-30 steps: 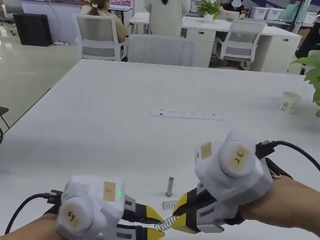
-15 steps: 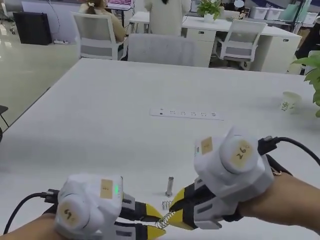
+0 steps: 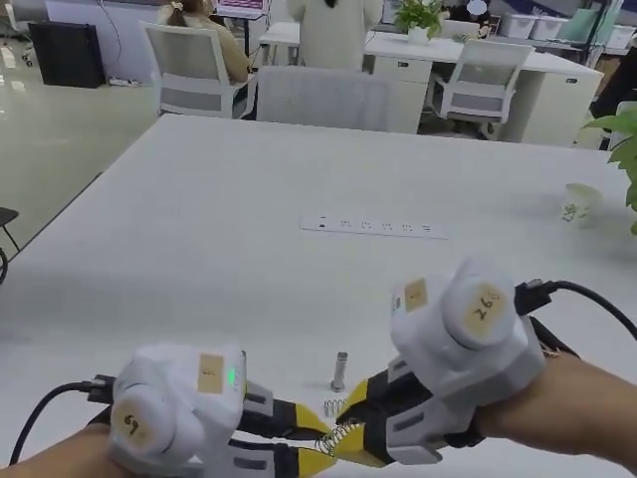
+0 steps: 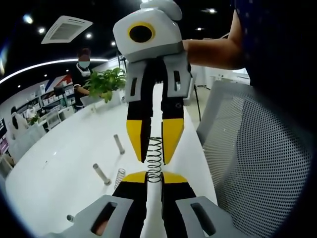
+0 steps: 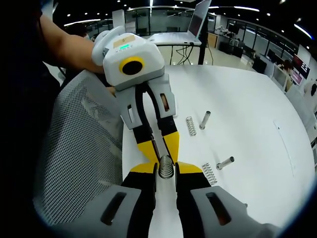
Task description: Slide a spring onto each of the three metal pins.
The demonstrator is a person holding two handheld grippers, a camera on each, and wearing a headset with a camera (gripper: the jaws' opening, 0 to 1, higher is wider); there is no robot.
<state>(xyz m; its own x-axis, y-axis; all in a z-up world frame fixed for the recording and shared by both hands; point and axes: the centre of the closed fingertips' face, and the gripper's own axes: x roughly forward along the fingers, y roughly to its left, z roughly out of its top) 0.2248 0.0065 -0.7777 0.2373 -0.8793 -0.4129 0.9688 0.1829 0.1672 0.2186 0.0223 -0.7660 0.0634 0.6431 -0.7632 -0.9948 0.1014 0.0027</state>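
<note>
Head view, grippers: the left gripper [image 3: 311, 445] and the right gripper [image 3: 353, 441] meet tip to tip at the near edge of the table [image 3: 199, 229]. Each pinches one end of the spring [image 3: 338, 434].
Head view, change: over the last second the right gripper has edged left toward the left one. The stretch of spring between them looks shorter.
Head view, unmoved: one pin [image 3: 339, 370] stands upright just beyond the tips and is bare. A loose spring [image 3: 333, 406] lies near its foot. Both sit where they were.
Left gripper view, jaws: the view's own jaws are pressed almost together on the spring's [image 4: 154, 157] near end. The right gripper [image 4: 154, 148] closes on the other end from opposite.
Left gripper view, pins: a far pin [image 4: 119, 144] and a middle pin [image 4: 101, 174] are both bare, and a third small one is at the edge.
Right gripper view, jaws: they pinch the spring [image 5: 166, 168], seen end-on, with the left gripper [image 5: 161, 145] facing them.
Right gripper view, coil: whether a pin runs inside it cannot be told.
Meaning: the spring is off the table and shared by both grippers, probably in a regrip. No pin in view carries a spring, so all three look undone.
</note>
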